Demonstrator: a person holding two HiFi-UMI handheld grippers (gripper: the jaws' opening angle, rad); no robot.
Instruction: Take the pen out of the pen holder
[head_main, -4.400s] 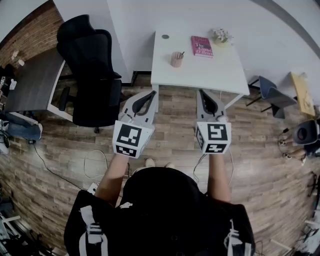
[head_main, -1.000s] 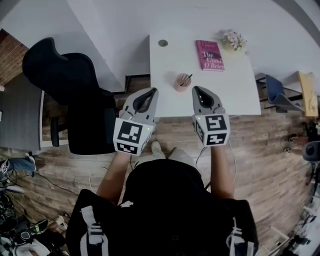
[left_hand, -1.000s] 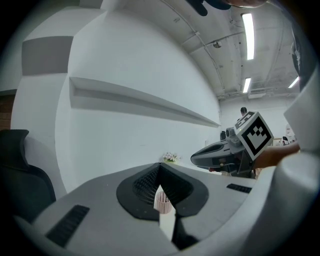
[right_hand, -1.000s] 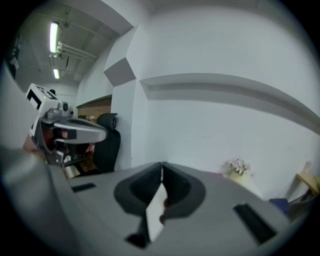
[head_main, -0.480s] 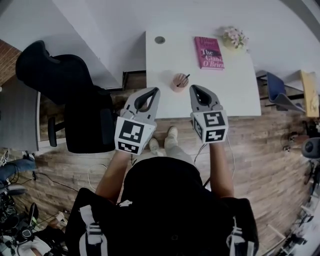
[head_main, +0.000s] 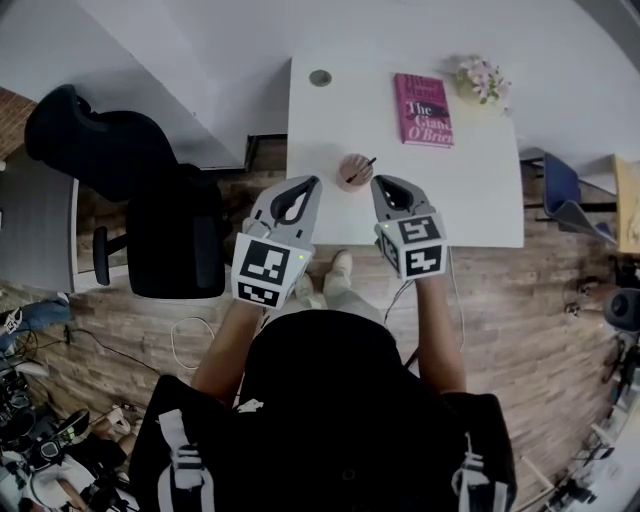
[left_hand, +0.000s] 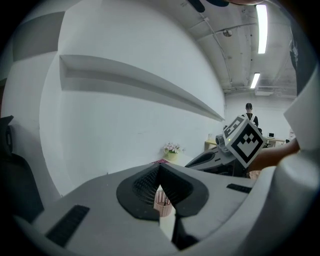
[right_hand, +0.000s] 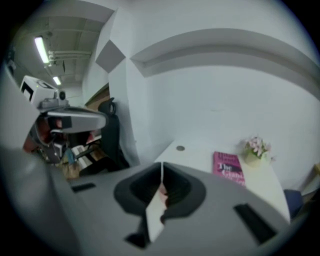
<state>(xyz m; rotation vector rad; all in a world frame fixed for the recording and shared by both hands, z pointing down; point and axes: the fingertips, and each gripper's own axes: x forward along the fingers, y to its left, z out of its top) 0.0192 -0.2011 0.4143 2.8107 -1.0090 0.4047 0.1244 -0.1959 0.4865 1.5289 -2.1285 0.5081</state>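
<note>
A pink mesh pen holder (head_main: 353, 172) stands near the front edge of the white table (head_main: 470, 190), with a dark pen (head_main: 363, 168) leaning out of it to the right. My left gripper (head_main: 303, 184) is just left of the holder, jaws shut and empty. My right gripper (head_main: 383, 184) is just right of it, also shut on nothing. In the left gripper view the holder (left_hand: 163, 204) shows through the slit below my closed left gripper (left_hand: 159, 167). A pink blur of the holder (right_hand: 161, 192) shows below my right gripper (right_hand: 161, 166).
A pink book (head_main: 423, 95) and a small pot of flowers (head_main: 483, 78) lie at the table's far right. A round cable grommet (head_main: 320, 77) is at the far left. A black office chair (head_main: 130, 170) stands left of the table, a grey chair (head_main: 560, 195) to its right.
Both grippers have moved forward and down over the table's front edge, closing in on either side of the pen holder. Both stay shut.
</note>
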